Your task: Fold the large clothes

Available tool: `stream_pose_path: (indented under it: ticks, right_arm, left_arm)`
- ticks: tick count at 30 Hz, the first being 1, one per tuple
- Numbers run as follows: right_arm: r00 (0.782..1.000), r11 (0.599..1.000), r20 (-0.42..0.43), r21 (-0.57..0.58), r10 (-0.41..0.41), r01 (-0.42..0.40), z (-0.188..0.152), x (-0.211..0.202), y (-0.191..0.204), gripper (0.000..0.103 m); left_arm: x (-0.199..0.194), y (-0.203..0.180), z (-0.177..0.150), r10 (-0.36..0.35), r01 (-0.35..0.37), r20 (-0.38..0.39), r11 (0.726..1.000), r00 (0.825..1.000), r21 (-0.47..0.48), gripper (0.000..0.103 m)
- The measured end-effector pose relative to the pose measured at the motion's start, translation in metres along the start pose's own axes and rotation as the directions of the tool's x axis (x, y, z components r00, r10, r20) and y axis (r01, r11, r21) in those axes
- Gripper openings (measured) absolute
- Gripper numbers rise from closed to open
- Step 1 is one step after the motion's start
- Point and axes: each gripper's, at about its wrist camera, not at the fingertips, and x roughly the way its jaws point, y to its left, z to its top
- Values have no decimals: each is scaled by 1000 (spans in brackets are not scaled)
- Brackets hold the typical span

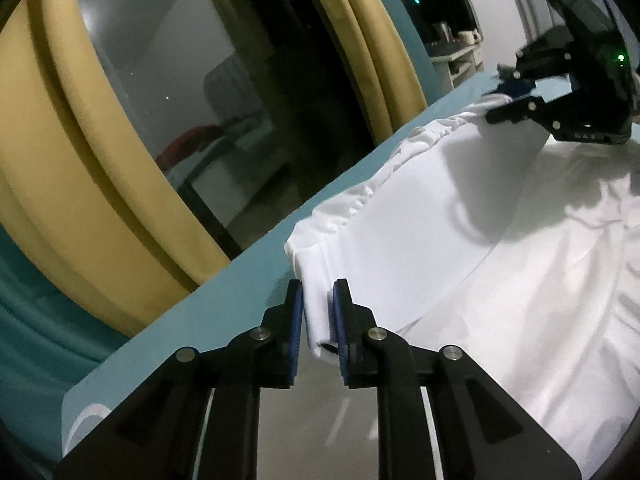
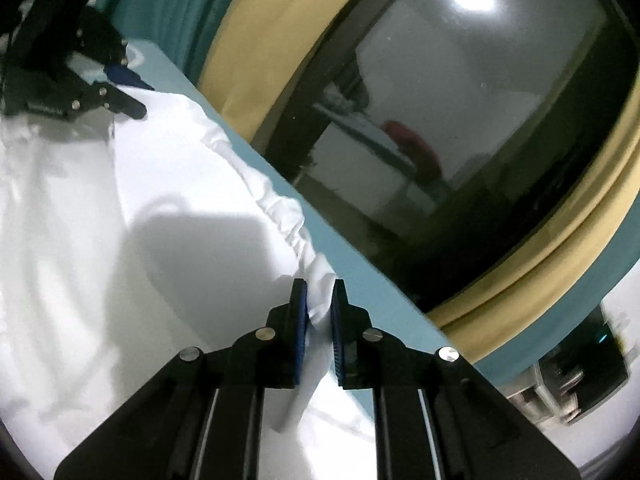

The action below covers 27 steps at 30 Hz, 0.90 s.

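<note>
Where the white garment [image 1: 460, 240] lies spread over the teal counter [image 1: 224, 292], its gathered hem runs along the far edge, beside a dark window [image 1: 180, 92] with yellow curtains [image 1: 60, 184]. The left tongs [image 1: 317, 312] are narrowed on one hem corner. The right tongs [image 2: 319, 312] pinch the opposite hem corner between blue pads [image 2: 301, 320].

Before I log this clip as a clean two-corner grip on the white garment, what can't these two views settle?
- Left wrist view: the white garment runs off the right and bottom edges, so its type and full spread stay unknown.
- Same view: the right gripper is small and blurred; its pinch is unclear.
- Right wrist view: the left gripper is dark in the corner, and the cloth it holds is hidden.
</note>
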Motion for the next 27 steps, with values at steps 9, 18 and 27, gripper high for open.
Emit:
stream_pose_path:
  ticks: [9, 18, 27]
  right_arm:
    - [985, 984, -33, 60, 169, -166, -17, -41, 13, 11]
    - [952, 963, -146, 13, 268, -269, -39, -70, 61, 13]
    - [911, 897, -16, 182, 413, -404, -15, -90, 49, 68]
  left_arm:
    - [-39, 0, -24, -60, 60, 7, 996, 998, -73, 17]
    - [-69, -10, -52, -81, 76, -41, 992, 996, -102, 17]
    - [-101, -1, -69, -128, 113, -44, 962, 991, -247, 17]
